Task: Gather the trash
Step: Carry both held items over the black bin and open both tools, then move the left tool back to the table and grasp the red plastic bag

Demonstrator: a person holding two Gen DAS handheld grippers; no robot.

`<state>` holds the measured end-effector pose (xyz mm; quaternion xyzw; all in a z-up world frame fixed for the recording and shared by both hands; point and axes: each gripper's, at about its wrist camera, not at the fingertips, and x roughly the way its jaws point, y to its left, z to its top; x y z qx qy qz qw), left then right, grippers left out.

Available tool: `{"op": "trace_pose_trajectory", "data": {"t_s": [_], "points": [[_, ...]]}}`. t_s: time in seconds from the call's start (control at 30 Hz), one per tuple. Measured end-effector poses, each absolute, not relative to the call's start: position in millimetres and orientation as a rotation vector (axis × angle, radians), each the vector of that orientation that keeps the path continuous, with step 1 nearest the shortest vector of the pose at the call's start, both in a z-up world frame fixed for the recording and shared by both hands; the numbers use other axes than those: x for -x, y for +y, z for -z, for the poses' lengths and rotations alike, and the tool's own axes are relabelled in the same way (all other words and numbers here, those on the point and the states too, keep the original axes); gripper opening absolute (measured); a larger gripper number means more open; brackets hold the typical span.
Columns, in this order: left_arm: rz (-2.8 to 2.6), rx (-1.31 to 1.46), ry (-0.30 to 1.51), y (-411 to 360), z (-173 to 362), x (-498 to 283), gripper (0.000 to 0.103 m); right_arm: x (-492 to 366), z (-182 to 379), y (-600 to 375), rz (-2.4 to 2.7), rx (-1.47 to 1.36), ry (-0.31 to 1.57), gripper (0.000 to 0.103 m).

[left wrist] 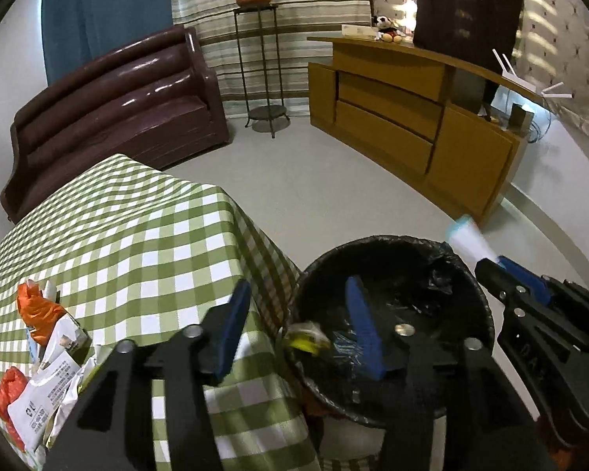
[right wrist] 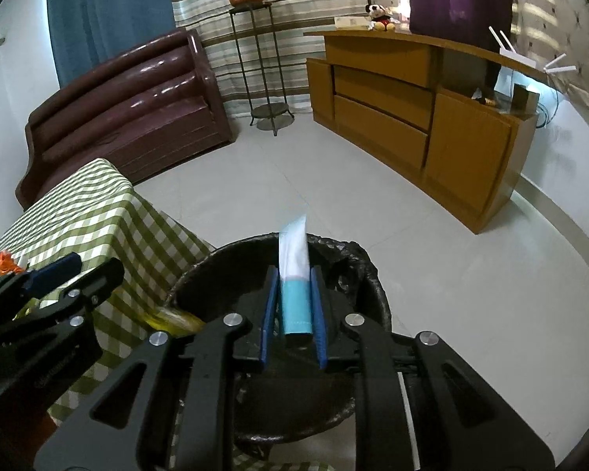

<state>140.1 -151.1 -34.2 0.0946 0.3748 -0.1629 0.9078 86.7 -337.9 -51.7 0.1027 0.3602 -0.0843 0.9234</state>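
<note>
Left tongs [left wrist: 298,333] agape, angled downward; right tongs [right wrist: 294,310] nearly closed, pinching.

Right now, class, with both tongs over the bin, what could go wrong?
1. The yellow wrapper sits at the bin rim near the tablecloth; it may slip outside.
2. The right tongs hold the white-and-blue tube, which pokes past the far rim; released there, it may miss.

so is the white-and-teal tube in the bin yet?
Not yet. The tube sits between the right gripper pads, above the black-lined bin.
</note>
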Motion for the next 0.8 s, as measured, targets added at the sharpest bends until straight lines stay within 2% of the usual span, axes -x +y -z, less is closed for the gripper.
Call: {"op": "trace_pose_trajectory", "data": {"t_s": [0.03,0.07,0.3,0.47,0.8], "points": [[0.333,-0.198,0.773,-150.6,34.3,-140.7,0.055,-86.4,52.1,-338.3,0.178,-0.211,0.737,0.026],[0.329,-0.197,0.773,-151.1,34.2,-141.3,0.056,-86.1,52.3,-338.5,0.181,-0.212,0.736,0.028],[0.318,-0.195,0.765,-146.4,30.5,-140.3,0.057,-82.1,51.2,-339.6,0.192,-0.214,0.731,0.029],[0.312,-0.192,0.753,-137.7,22.3,-134.9,0.057,-74.3,48.3,-336.2,0.194,-0.217,0.733,0.035],[0.275,-0.181,0.749,-97.5,7.4,-114.1,0.057,-50.9,38.4,-298.9,0.150,-0.217,0.737,0.037]]}}
